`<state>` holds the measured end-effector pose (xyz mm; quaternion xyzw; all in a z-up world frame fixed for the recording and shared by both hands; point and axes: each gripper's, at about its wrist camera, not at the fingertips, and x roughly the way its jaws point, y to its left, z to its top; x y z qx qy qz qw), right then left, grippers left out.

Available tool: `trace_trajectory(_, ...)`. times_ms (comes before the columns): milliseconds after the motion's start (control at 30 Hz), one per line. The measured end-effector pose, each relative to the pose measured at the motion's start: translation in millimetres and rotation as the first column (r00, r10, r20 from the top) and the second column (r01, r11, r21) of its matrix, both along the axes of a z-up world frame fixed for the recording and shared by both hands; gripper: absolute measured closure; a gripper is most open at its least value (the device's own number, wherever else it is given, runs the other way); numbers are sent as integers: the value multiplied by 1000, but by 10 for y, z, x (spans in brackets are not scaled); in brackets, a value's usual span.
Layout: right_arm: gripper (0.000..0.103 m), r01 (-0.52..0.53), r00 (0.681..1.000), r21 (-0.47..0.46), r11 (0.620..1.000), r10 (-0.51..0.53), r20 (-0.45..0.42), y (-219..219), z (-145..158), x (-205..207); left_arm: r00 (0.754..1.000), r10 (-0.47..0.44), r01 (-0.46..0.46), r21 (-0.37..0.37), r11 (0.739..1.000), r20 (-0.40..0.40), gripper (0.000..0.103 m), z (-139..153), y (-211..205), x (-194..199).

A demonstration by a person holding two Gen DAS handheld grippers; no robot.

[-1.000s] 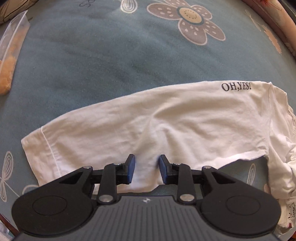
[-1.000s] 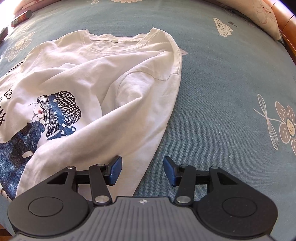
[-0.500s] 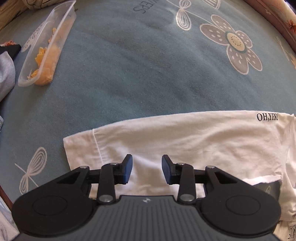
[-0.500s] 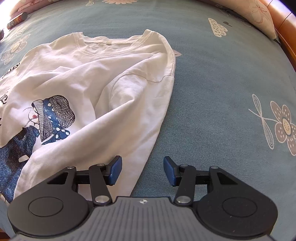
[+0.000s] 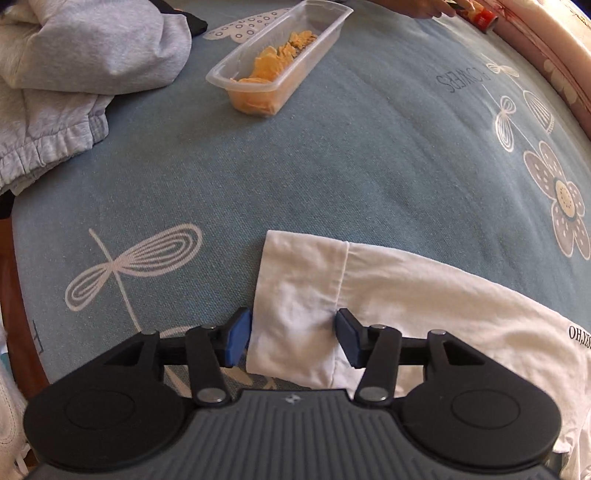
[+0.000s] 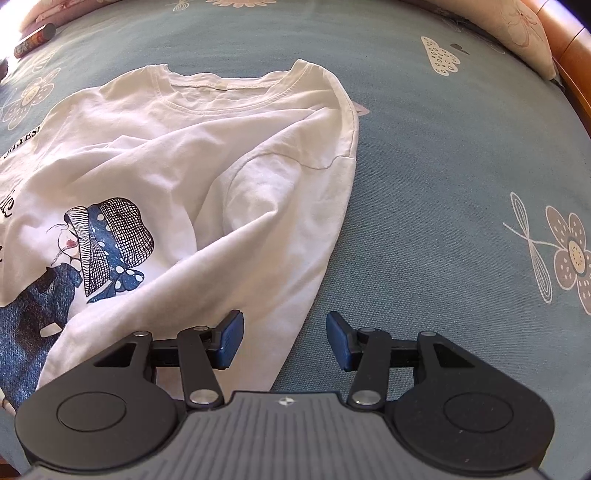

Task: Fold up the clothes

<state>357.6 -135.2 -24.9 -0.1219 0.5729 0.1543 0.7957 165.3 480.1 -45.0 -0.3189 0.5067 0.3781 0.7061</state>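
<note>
A white T-shirt [image 6: 177, 155] with a blue printed figure lies spread on the blue-grey bedspread [image 6: 443, 147]. One of its sleeves [image 5: 388, 288] stretches out flat in the left wrist view. My left gripper [image 5: 293, 338] hangs over the sleeve's cuff end [image 5: 295, 280], and its jaws are opening, with the cuff below the gap and no pad pressing on it. My right gripper [image 6: 284, 338] is open above the shirt's lower right edge, its left fingertip [image 6: 231, 334] over white cloth and its right one over bare bedspread.
A clear plastic tub [image 5: 280, 55] of orange chips lies on the bed beyond the sleeve. Grey clothes [image 5: 74, 62] are heaped at the far left. A person's hand [image 5: 424, 7] and a can [image 5: 484, 16] are at the far edge. A pillow [image 6: 517, 33] lies at the back right.
My left gripper slid left along the sleeve to its cuff end, rolled, and its jaws widened. The tub and grey clothes came into view. The right gripper stayed put.
</note>
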Motion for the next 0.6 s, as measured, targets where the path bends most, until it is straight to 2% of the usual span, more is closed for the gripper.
trace_trajectory(67,49,-10,1000,-4,1000,10,4,32,2,8,998,-55,55,37,998,-20,55,35,-59,98)
trace_trajectory(100,49,-12,1000,-4,1000,12,5,45,4,14,995,-91,93,60,994,-30,70,65,-89,153)
trace_trajectory(167,49,-13,1000,-4,1000,13,6,58,9,24,985,-162,167,104,980,-52,91,123,-148,262)
trace_trajectory(267,49,-18,1000,-6,1000,18,6,48,23,28,961,-263,273,177,946,-81,92,217,-205,405)
trace_trajectory(300,49,-21,1000,-5,1000,21,6,42,28,29,956,-278,290,180,940,-91,92,222,-183,430)
trace_trajectory(367,49,-21,1000,-10,1000,21,10,25,31,37,953,-280,296,163,941,-115,81,210,-112,453)
trace_trajectory(467,49,-8,1000,-4,1000,8,15,3,39,46,956,-257,277,139,951,-143,72,192,-62,431)
trace_trajectory(500,49,-4,1000,-1,1000,4,17,-6,45,47,956,-249,273,159,949,-157,64,215,-95,417)
trace_trajectory(600,49,-2,1000,3,1000,2,19,-23,52,31,953,-247,285,243,927,-178,63,322,-269,483)
